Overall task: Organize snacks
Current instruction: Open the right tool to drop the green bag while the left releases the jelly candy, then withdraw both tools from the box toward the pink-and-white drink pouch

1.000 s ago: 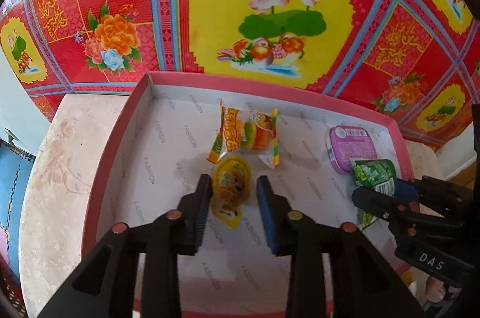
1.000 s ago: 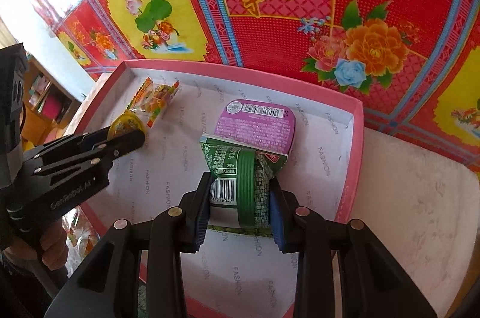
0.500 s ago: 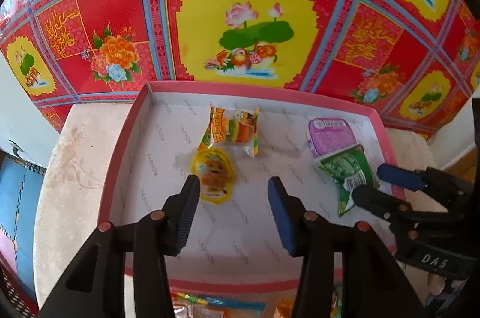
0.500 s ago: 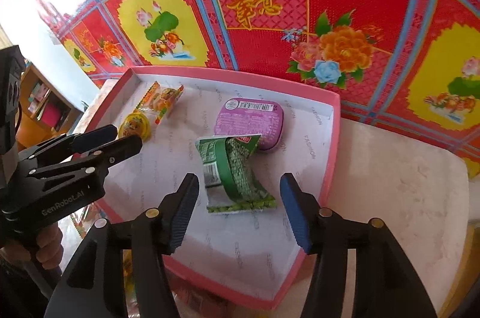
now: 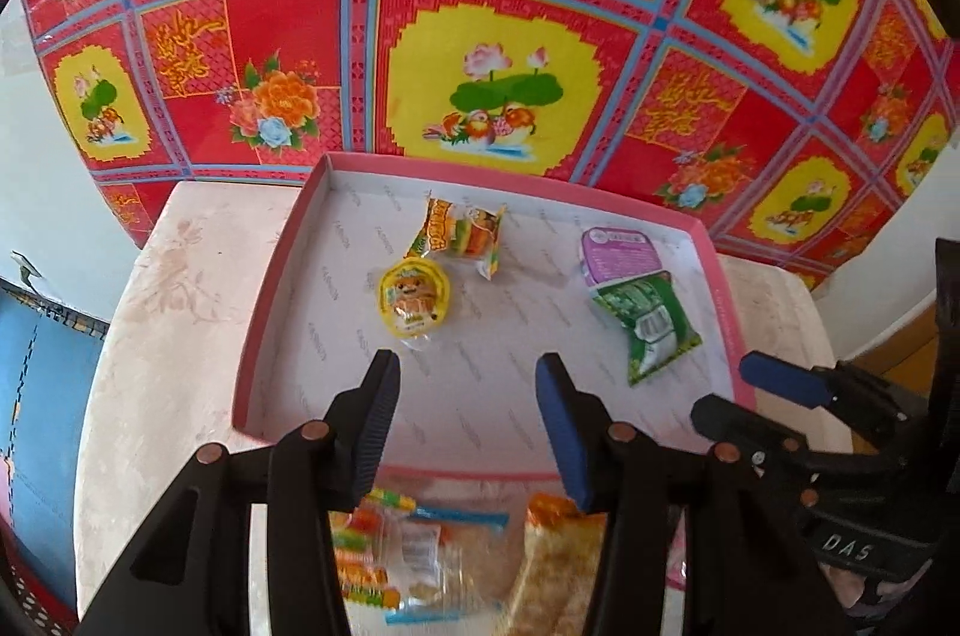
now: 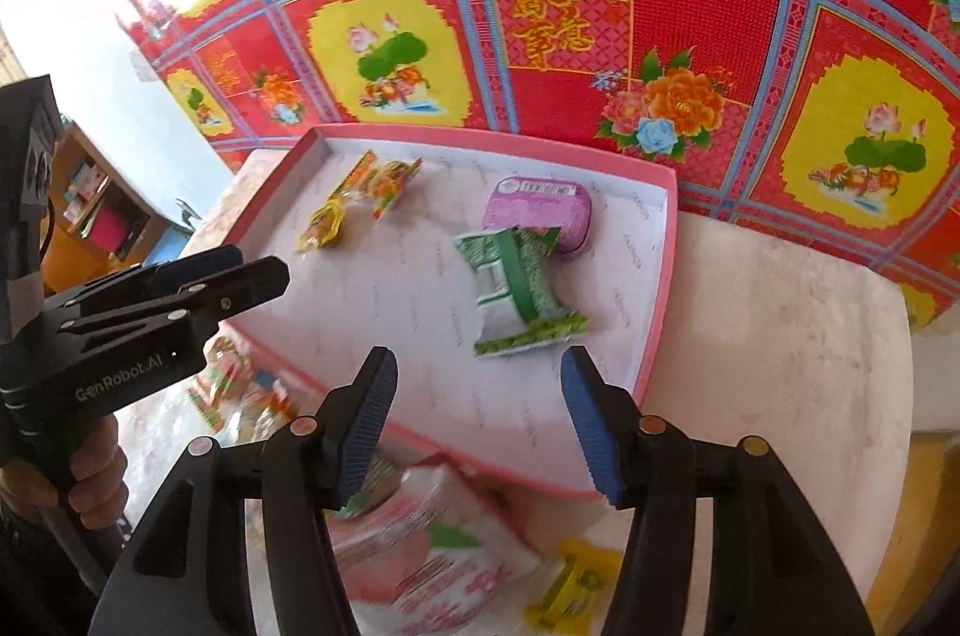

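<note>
I see a pink cardboard box (image 5: 255, 336) with a matt white paper lining. The snack packets in it look like glossy plastic film: the yellow jelly cup (image 5: 414, 300), the green packet (image 6: 519, 291), the purple tub (image 6: 540, 210) with a shiny foil-like lid. My finger pads (image 6: 366, 420) are ribbed blue rubber on matt black plastic. The tabletop (image 6: 780, 336) looks like smooth pale marble.

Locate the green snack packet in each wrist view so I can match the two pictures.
Left wrist view: green snack packet lies right of centre in the pink box, near its right wall.
Right wrist view: it sits mid-frame, just above the tongs.
Shared landmark: the purple tub, its near edge under the packet's far end.
</note>
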A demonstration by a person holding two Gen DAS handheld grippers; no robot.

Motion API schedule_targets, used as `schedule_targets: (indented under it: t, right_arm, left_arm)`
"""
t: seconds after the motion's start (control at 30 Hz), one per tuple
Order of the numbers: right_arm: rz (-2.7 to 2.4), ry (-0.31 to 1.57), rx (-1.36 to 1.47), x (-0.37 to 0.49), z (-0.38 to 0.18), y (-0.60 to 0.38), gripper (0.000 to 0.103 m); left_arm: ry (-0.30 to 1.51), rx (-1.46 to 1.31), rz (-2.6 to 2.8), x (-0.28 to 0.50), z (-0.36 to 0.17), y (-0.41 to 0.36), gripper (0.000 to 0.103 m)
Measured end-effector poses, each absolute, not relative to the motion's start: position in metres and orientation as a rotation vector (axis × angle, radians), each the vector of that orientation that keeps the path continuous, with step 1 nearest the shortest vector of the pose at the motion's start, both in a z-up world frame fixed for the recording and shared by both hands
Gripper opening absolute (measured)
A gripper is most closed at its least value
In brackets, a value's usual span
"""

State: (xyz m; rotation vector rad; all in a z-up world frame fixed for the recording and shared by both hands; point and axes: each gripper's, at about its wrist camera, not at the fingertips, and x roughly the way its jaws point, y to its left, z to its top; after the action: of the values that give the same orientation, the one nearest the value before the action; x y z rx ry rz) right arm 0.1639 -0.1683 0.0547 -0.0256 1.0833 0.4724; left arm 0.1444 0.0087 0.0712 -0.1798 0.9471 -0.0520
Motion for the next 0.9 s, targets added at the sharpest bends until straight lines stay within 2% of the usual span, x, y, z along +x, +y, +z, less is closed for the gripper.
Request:
schedule_targets:
  t: [0.43, 0.9]
  right_arm:
    - [0.459, 1.103, 0.006, 0.113, 0.055, -0.164, 0.058]
    - [0.432, 1.111, 0.027, 0.075, 0.049, -0.169, 0.058]
  left_arm:
    - [0.921, -0.171, -0.094, 0.113, 0.075, 0.016, 0.050]
    - [0.947, -0.243, -0.043, 0.071, 0.051, 0.055, 0.050]
